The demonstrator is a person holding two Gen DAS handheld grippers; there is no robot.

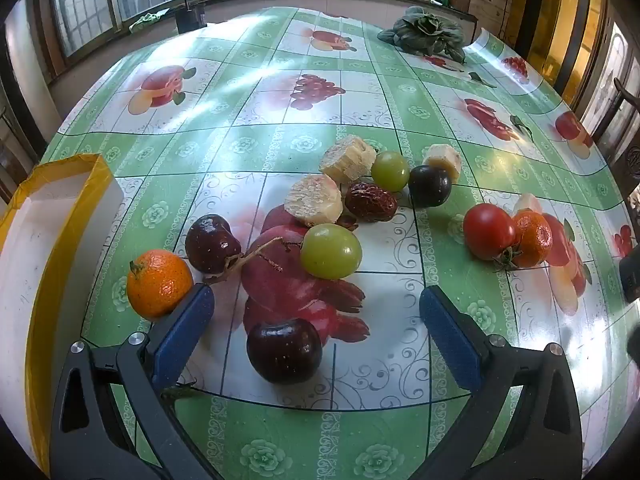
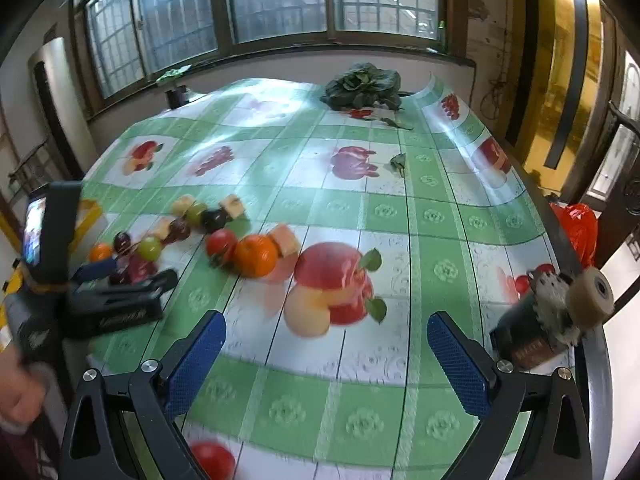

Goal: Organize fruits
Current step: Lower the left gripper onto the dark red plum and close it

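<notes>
Left wrist view: left gripper (image 1: pixel 316 300) jaws wide apart, holding nothing. A dark plum (image 1: pixel 284 350) sits on the tablecloth (image 1: pixel 400 432) between the blue pads (image 1: pixel 182 336), lower centre, touching neither. A mandarin (image 1: pixel 159 283) at centre left touches the outside of the left pad tip. Just above it is a second dark plum (image 1: pixel 212 243), with a dry stem running to a green grape (image 1: pixel 331 251) at centre. Above centre is the main cluster: three banana chunks, one (image 1: pixel 314 200) next to a red jujube (image 1: pixel 371 202), then a second green grape (image 1: pixel 390 171) and a dark round fruit (image 1: pixel 430 185). Centre right: a tomato (image 1: pixel 489 231) touching another mandarin (image 1: pixel 533 239). A yellow-rimmed white tray (image 1: pixel 60 208) sits at the left edge, apart from the fruit. Leafy greens (image 1: pixel 424 34) lie in the upper right at the far end of the table.

Right wrist view (motion-blurred): right gripper (image 2: pixel 326 344) jaws also spread, nothing between them but tablecloth (image 2: pixel 360 420). The fruit group runs across centre left, well beyond the pads; the tomato (image 2: pixel 221 245) and mandarin (image 2: pixel 256 255) touch each other, with a banana chunk (image 2: pixel 285 239) just behind. The left gripper (image 2: pixel 120 280) is at left centre, its tips in the left end of that group. A blurred red round object (image 2: pixel 212 460) sits at the bottom edge; cannot tell what it is. A tape roll (image 2: pixel 592 298) sits on a dark object at the right table edge.
</notes>
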